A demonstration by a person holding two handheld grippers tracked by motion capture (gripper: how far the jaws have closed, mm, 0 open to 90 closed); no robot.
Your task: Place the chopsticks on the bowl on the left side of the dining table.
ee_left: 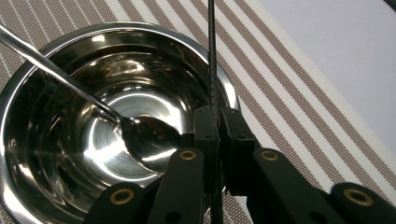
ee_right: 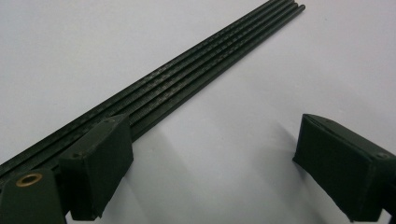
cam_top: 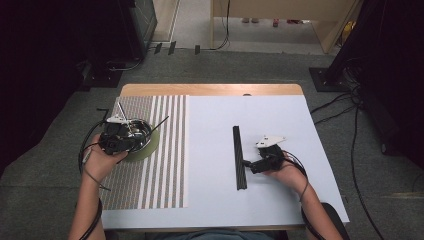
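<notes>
Left gripper (ee_left: 217, 135) is clamped on one thin black rod (ee_left: 212, 60), held over the steel bowl (ee_left: 28, 154) with a spoon (ee_left: 144, 140) in it, on my striped mat (ee_left: 299, 107). Right gripper (ee_right: 210, 163) sits wide apart, holding nothing, just beside the remaining black rods (ee_right: 187, 79) on the white table (ee_right: 70, 56).

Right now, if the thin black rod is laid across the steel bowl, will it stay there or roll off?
The thin black rod looks round and smooth, so it would probably roll along the polished rim of the steel bowl. It appears straight and stiff in the left tool, so it should hardly sag. It seems light.
</notes>
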